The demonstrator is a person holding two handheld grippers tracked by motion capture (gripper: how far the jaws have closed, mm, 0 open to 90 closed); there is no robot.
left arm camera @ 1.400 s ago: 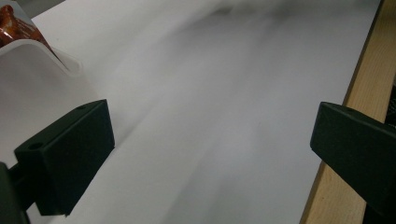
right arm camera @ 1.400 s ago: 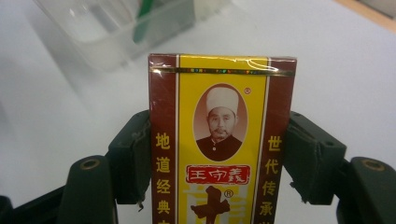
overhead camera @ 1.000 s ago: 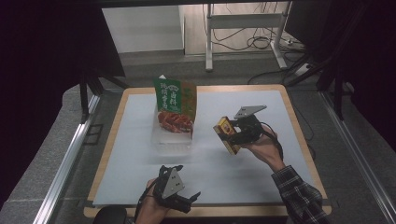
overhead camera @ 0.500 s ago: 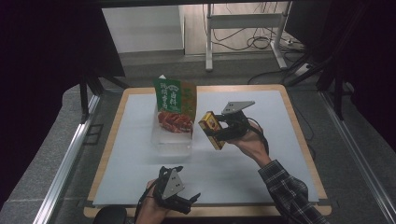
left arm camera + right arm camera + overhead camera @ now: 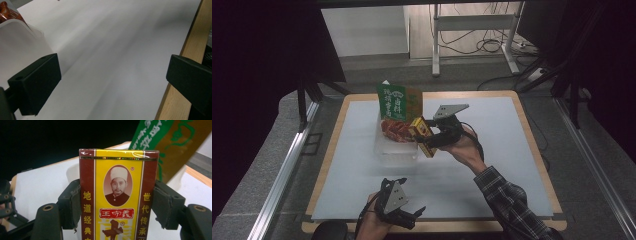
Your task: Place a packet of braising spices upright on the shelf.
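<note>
Right gripper (image 5: 428,141) clamps the yellow box (image 5: 422,135) beside the clear tub (image 5: 396,150), drop-in pending; left gripper (image 5: 404,216) rests open, empty.

I work at a wooden-edged table (image 5: 532,125) covered by a white sheet (image 5: 492,150). It stands on grey speckled floor (image 5: 262,190), with a metal rail (image 5: 287,165) along each side. Beyond the far edge stands a white metal frame (image 5: 472,22) with cables (image 5: 492,45) beneath. The surroundings are dark.
</note>
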